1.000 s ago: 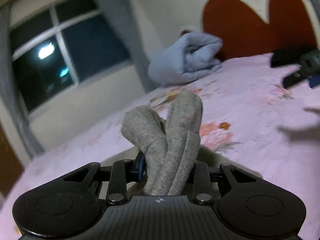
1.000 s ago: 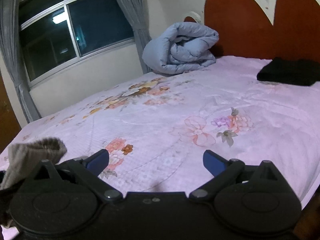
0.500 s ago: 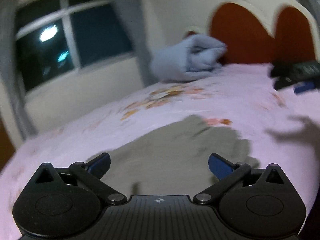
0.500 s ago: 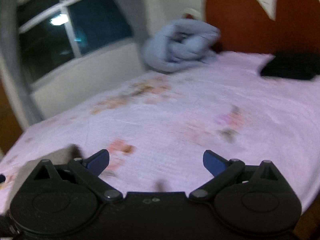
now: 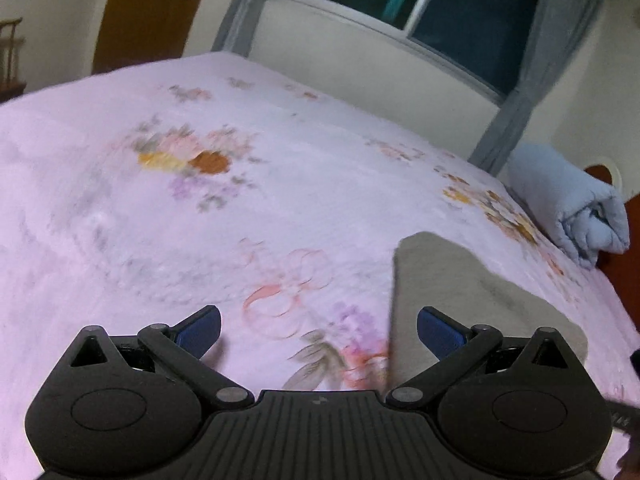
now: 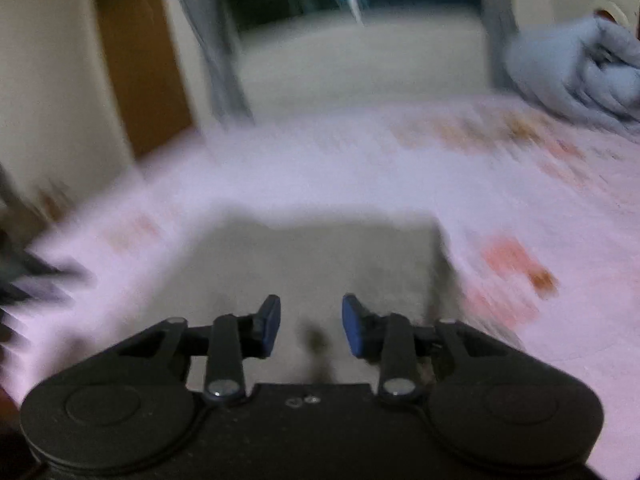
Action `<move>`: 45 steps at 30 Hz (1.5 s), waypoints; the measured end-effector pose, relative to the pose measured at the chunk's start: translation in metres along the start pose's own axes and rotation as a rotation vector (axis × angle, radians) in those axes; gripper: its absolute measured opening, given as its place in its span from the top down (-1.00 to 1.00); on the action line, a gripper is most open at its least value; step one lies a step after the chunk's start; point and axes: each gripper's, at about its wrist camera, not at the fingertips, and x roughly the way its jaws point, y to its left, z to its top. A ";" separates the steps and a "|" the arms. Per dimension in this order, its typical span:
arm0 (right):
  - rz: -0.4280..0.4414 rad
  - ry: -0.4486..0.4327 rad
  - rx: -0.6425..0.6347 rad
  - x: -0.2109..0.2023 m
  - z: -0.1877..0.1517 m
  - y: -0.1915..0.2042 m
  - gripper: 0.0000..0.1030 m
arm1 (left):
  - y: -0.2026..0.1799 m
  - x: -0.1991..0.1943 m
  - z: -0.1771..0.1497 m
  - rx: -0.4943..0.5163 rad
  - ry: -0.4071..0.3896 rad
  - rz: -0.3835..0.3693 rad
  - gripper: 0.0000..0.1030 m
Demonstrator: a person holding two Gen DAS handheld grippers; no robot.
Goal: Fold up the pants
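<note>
The grey pants [image 5: 472,296] lie flat on the pink floral bedspread [image 5: 248,208], at the right in the left wrist view. My left gripper [image 5: 318,330] is open and empty, just left of the pants' edge. In the blurred right wrist view the pants [image 6: 320,256] lie as a grey rectangle straight ahead. My right gripper [image 6: 310,326] is over their near edge, with the jaws partly open and nothing between them.
A rolled light-blue duvet [image 5: 572,208] lies at the head of the bed by the red headboard; it also shows in the right wrist view [image 6: 576,72]. A window with grey curtains [image 5: 516,92] and a brown door [image 5: 144,12] are beyond the bed.
My left gripper has let go of the bunched pants, which now lie flat, and has swung left. My right gripper has swung over the pants and its jaws have narrowed.
</note>
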 end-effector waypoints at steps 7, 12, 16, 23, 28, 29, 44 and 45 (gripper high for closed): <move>0.057 -0.122 0.115 -0.035 -0.008 -0.029 0.55 | -0.016 0.078 0.002 -0.086 0.066 -0.121 -1.00; 0.114 -0.191 0.374 -0.046 -0.007 -0.085 -0.49 | -0.032 0.107 0.008 -0.112 0.125 -0.296 -1.00; 0.181 -0.141 0.483 -0.028 -0.012 -0.113 -0.53 | -0.041 0.139 0.008 -0.157 0.232 -0.395 -1.00; 0.384 0.013 0.648 0.017 -0.035 -0.130 -0.44 | -0.041 0.167 -0.001 -0.251 0.297 -0.507 -1.00; 0.472 0.039 0.693 0.031 -0.033 -0.128 -0.53 | -0.044 0.185 -0.002 -0.272 0.350 -0.554 -1.00; 0.492 0.043 0.705 0.034 -0.032 -0.130 -0.55 | -0.045 0.190 -0.002 -0.270 0.361 -0.561 -1.00; 0.449 0.112 0.491 0.044 0.003 -0.093 0.13 | -0.111 0.179 -0.009 0.025 0.319 -0.374 0.42; 0.444 0.101 0.476 0.041 0.004 -0.090 0.18 | -0.111 0.177 -0.008 0.019 0.313 -0.381 0.48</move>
